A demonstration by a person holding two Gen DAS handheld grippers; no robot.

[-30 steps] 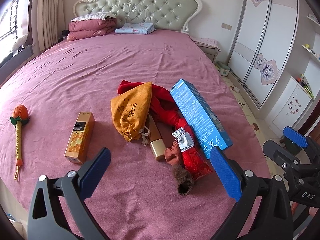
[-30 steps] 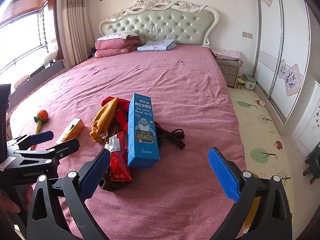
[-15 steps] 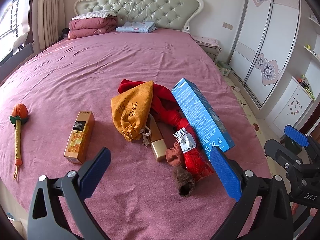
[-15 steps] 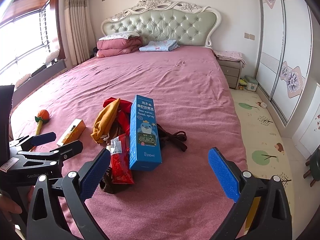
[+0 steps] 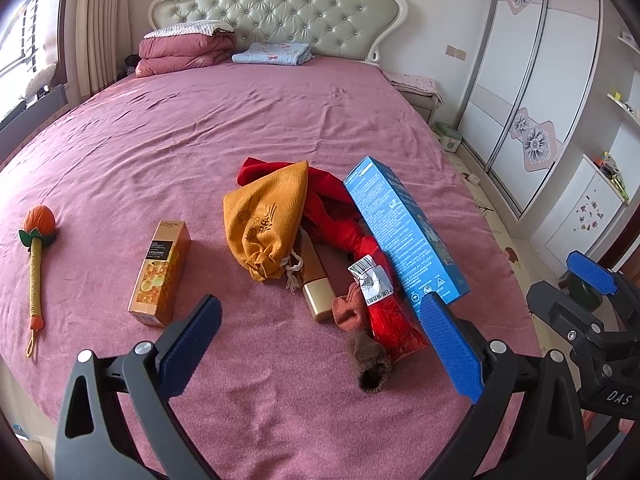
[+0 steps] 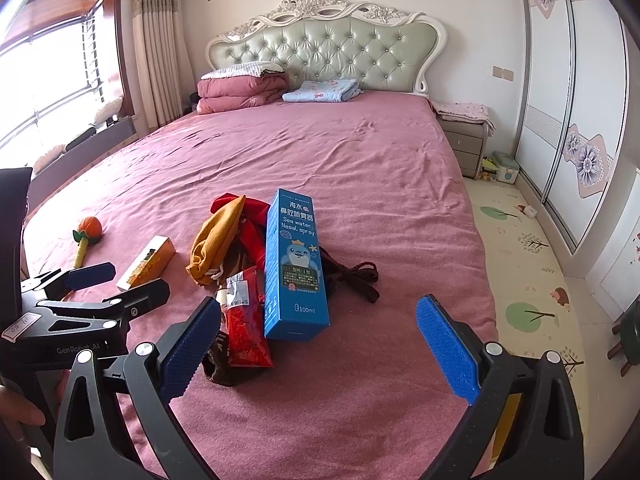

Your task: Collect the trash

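A pile lies on the pink bed: a blue nasal spray box, a red foil wrapper, a gold tube, a brown sock, a mustard drawstring pouch and red cloth. An orange L'Oreal box lies to the left. My left gripper is open and empty, just short of the pile. My right gripper is open and empty, near the blue box's near end.
An orange-headed massage stick lies at the bed's left side. Folded quilts and a blue blanket sit by the headboard. A dark strap lies right of the blue box. A wardrobe and nightstand stand on the right.
Both grippers have moved slightly forward towards the pile, which looks a little larger. Both stay open and nothing on the bed has moved.
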